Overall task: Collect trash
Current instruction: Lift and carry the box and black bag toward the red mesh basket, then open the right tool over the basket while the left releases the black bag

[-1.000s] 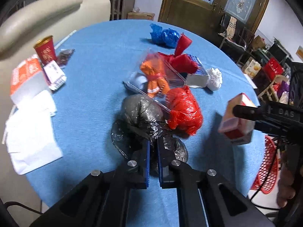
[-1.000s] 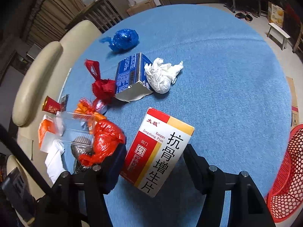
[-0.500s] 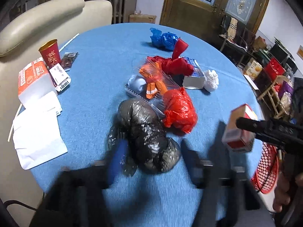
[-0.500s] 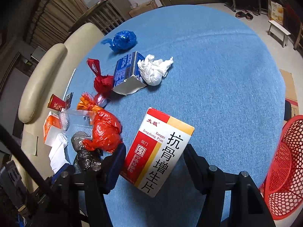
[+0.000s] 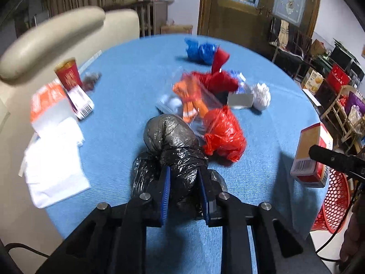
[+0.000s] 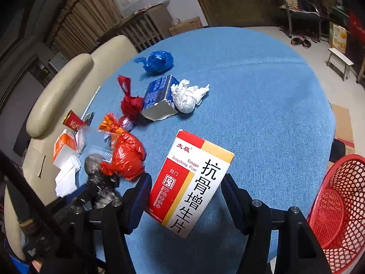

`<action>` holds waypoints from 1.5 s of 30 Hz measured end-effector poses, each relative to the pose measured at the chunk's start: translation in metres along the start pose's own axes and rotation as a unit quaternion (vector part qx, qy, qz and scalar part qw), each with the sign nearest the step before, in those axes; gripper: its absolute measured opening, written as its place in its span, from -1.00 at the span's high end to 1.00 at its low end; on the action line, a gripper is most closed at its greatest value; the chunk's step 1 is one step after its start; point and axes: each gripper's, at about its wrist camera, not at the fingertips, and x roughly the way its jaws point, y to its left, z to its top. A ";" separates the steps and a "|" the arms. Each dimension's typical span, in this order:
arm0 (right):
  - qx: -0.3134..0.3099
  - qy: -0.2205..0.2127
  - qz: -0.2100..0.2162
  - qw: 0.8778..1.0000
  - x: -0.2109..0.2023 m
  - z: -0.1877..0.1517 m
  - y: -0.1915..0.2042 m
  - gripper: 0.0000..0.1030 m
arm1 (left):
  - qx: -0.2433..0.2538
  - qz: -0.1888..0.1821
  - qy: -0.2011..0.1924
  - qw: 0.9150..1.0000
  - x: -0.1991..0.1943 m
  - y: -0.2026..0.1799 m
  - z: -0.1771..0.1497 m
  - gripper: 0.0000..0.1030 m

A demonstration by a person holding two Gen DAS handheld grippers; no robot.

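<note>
The left gripper [image 5: 183, 182] had its jaws pressed onto the crumpled black plastic bag [image 5: 173, 146], which lay on the blue table [image 5: 127, 86] at the near end of the trash pile, with the red plastic bag [image 5: 224, 134] touching it at about two o'clock. The black bag looked light, soft and slick, so it would likely squash and slip unless pinched across a thick bunched fold rather than a loose flap. The right gripper [image 6: 184, 196] clamped the medicine box [image 6: 191, 180] by its long sides; it looked stiff and light, and the red basket [image 6: 337, 207] sat beyond the table edge at about four o'clock.
</note>
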 end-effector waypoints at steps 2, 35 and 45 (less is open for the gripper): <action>-0.010 -0.008 0.006 1.000 -0.006 -0.005 -0.001 -0.29 | 0.010 0.000 -0.019 1.000 -0.016 -0.004 -0.002 0.52; 0.070 -0.082 -0.025 0.994 -0.099 -0.041 -0.104 -0.31 | 0.237 -0.029 -0.055 0.970 -0.051 -0.177 0.000 0.51; 0.138 -0.102 -0.066 0.983 -0.132 -0.062 -0.178 -0.31 | 0.308 -0.094 -0.056 0.945 -0.042 -0.263 -0.010 0.51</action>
